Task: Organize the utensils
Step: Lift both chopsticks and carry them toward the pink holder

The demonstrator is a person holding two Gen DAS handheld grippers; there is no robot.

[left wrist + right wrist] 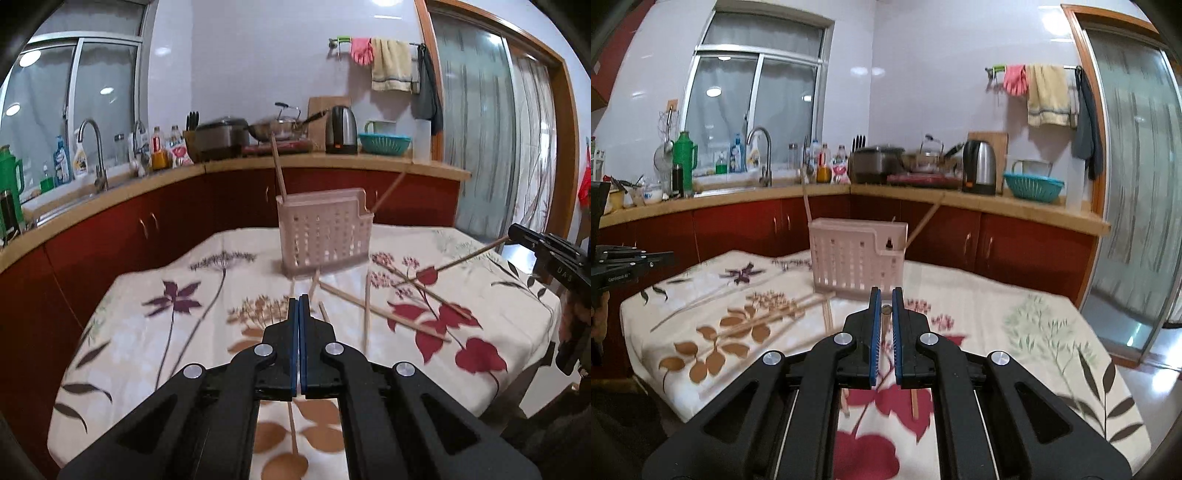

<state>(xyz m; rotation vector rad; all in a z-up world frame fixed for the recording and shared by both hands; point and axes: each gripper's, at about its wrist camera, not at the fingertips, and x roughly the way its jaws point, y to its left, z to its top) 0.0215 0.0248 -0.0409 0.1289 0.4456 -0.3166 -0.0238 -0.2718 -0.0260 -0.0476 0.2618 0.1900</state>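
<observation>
Left gripper (299,301): jaws pressed together with nothing between them, held above the table (129,332) and pointing toward the rack (321,232).
Right gripper (886,295): pinching one chopstick (469,258) — its round end shows between the blue pads (874,325) in the right wrist view, and in the left wrist view the stick slants out from the gripper over the cloth.
Rack: pale pink, slotted, upright on the far middle of the table.
Sticks in rack: two — one (279,166) rising at the left end, nearly upright, and one (391,190) leaning out to the right from the low notch.
Loose chopsticks (384,308): several lie scattered on the cloth in front of the rack, some crossing each other, some running under the left gripper.
Table: covered by a cream cloth printed with red, brown and purple leaves.
Counter (295,162): behind the table, with a kettle (341,129), a teal basket (384,143), pots, bottles and a faucet (94,147).
</observation>
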